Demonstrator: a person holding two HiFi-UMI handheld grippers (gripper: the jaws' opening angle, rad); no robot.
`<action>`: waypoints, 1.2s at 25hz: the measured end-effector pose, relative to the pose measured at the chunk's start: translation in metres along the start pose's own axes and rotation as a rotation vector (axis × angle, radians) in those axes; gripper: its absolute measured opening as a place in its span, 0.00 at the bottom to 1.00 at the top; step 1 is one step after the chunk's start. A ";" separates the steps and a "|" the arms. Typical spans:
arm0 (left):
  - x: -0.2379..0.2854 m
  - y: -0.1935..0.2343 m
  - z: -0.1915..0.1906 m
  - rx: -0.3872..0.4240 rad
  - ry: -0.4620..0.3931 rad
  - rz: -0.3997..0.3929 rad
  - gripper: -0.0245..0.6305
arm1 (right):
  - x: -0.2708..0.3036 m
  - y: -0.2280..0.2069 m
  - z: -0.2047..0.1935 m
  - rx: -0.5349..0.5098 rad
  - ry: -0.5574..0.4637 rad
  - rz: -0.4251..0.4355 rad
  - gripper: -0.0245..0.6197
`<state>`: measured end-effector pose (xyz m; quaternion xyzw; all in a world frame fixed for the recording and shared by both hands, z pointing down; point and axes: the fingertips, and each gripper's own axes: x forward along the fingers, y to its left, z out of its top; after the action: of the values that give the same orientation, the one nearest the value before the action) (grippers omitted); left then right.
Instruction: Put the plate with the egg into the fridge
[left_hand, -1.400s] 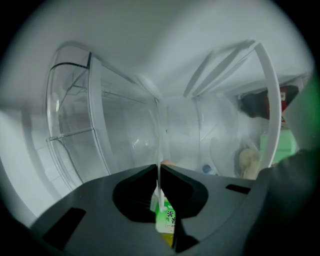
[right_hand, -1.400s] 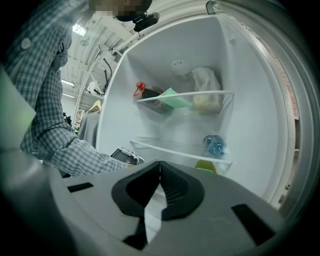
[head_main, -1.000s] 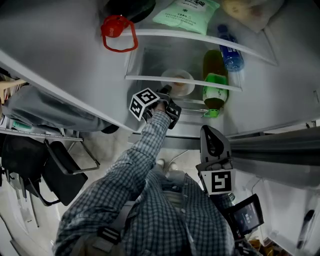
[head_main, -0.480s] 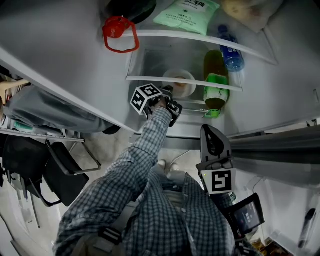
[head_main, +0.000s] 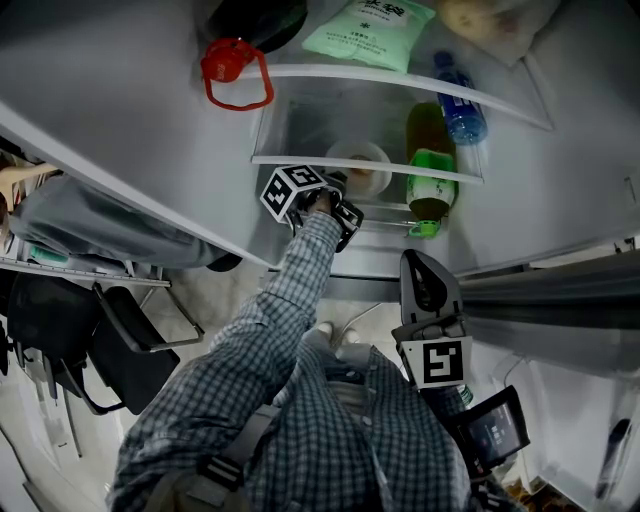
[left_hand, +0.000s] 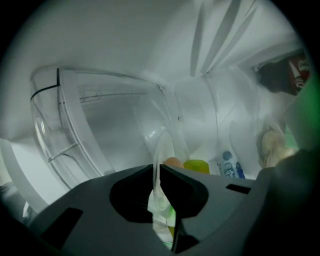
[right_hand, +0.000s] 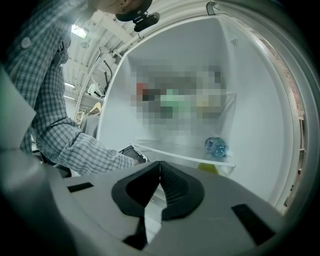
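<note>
A clear plate (head_main: 358, 163) with a brown egg (head_main: 362, 178) is at the middle glass shelf (head_main: 290, 157) of the open fridge. My left gripper (head_main: 335, 182) reaches in from below and is shut on the plate's near rim. In the left gripper view the thin clear rim (left_hand: 163, 145) runs between the closed jaws of my left gripper (left_hand: 156, 172), and the egg (left_hand: 173, 161) peeks just beyond them. My right gripper (head_main: 424, 284) hangs back by the person's chest, outside the fridge. Seen in its own view, the right gripper (right_hand: 159, 167) is shut with nothing in it.
A green bottle (head_main: 430, 160) lies on the same shelf right of the plate. A blue water bottle (head_main: 459, 100), a green packet (head_main: 372, 28) and a red ring-handled item (head_main: 237, 68) sit on the shelf above. The fridge door (head_main: 110, 150) stands open at left, near a black chair (head_main: 120, 345).
The left gripper has edged a little further up into the fridge with the plate. The right gripper has stayed put.
</note>
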<state>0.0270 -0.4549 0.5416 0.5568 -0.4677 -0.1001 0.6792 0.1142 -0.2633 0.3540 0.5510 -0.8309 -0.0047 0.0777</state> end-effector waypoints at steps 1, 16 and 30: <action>0.000 -0.001 -0.001 -0.003 0.005 -0.006 0.07 | 0.000 0.000 0.000 0.000 0.000 0.001 0.05; -0.006 -0.003 -0.002 -0.001 0.018 -0.114 0.07 | 0.033 0.002 -0.046 -0.227 0.170 0.050 0.05; -0.005 -0.007 -0.007 0.015 0.069 -0.157 0.07 | 0.106 0.012 -0.130 -0.712 0.452 0.085 0.11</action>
<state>0.0319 -0.4491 0.5336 0.5998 -0.3995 -0.1301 0.6809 0.0803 -0.3462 0.4964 0.4423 -0.7613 -0.1671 0.4436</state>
